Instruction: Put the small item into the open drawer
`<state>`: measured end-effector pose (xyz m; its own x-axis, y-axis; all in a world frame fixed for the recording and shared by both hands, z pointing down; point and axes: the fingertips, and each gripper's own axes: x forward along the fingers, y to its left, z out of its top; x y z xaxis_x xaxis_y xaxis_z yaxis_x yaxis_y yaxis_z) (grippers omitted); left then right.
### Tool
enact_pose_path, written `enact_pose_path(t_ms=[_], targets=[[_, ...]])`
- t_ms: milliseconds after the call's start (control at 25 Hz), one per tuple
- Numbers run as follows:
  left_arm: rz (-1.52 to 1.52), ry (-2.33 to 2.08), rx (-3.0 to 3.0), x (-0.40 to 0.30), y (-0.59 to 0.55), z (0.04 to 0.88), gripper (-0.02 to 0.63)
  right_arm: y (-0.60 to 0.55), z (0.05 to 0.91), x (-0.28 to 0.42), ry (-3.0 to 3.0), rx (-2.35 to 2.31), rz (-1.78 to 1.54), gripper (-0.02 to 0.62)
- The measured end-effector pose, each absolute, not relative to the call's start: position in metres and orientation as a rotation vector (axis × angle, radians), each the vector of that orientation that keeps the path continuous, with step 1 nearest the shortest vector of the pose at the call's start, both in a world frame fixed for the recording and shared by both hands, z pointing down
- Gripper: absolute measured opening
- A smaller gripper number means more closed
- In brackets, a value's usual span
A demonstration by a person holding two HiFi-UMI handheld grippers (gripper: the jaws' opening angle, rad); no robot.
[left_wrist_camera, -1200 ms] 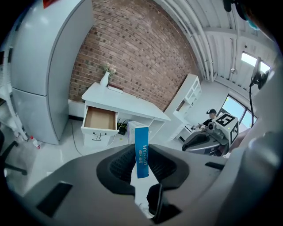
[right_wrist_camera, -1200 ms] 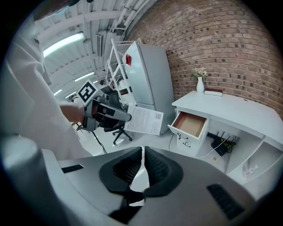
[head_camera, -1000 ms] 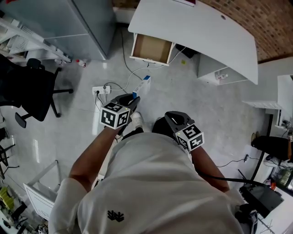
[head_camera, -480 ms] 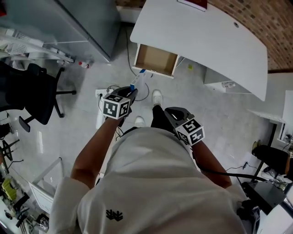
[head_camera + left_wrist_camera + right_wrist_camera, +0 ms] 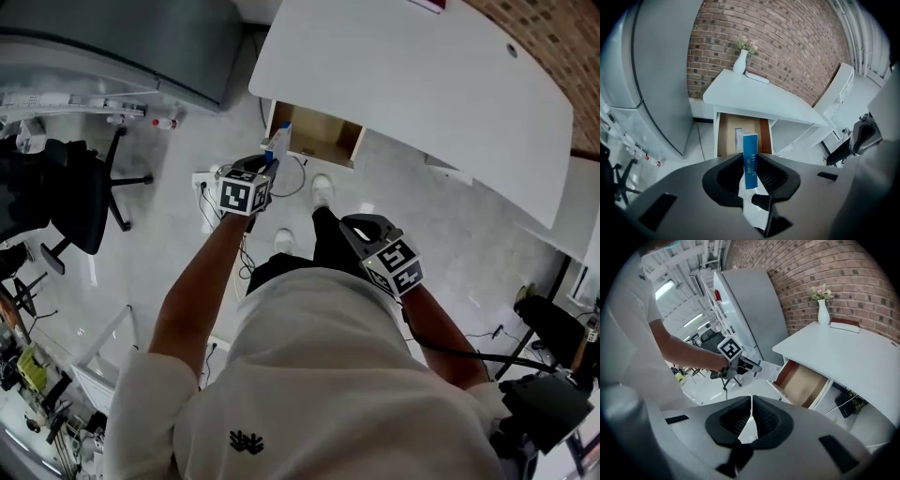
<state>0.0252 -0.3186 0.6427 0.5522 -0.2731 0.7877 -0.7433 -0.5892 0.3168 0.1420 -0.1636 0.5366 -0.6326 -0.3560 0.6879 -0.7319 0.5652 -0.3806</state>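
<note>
**Item:** small box (image 5: pixel 750 157), a slim rectangular carton of smooth card. It has a blue narrow face and white broad faces. White lettering runs down the blue face and begins "HYN"; the rest is too small to read. It is held upright in the air, just short of the drawer's open front.

**Holder:** left gripper (image 5: pixel 751 172), with matt grey moulded jaws and ribbed inner pads clamped on the box's lower end. A cube of black-and-white square markers sits on top.

**Drawer** (image 5: pixel 319 139): pulled out from under the desk, with white outer walls and a bare brown boxlike interior.

**Desk** (image 5: pixel 412 75): a white, smooth top with a curved edge.

**Right gripper** (image 5: pixel 751 405): the same make, with its jaws closed together on nothing. It is held back near the person's body.

**View notes:**
- The left gripper view alone shows the lettering. It also shows a white vase (image 5: pixel 740 62) of pale flowers, a flat book-like object (image 5: pixel 757 77) beside it, and the red brick wall (image 5: pixel 787 47).
- The head view alone shows the black office chair (image 5: pixel 66 187), the white power strip (image 5: pixel 206 180) on the glossy grey floor, and the person's white shoes (image 5: pixel 322 190).
- The right gripper view shows the box's white side face from the flank.
</note>
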Motion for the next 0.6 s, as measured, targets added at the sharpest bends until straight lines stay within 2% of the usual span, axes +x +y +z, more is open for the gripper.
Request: enact_pose_path(t_ms=[600], targets=[[1.087, -0.850, 2.015, 0.044, -0.417, 0.796, 0.094, -0.223, 0.622, 0.185, -2.166, 0.795, 1.065, 0.035]])
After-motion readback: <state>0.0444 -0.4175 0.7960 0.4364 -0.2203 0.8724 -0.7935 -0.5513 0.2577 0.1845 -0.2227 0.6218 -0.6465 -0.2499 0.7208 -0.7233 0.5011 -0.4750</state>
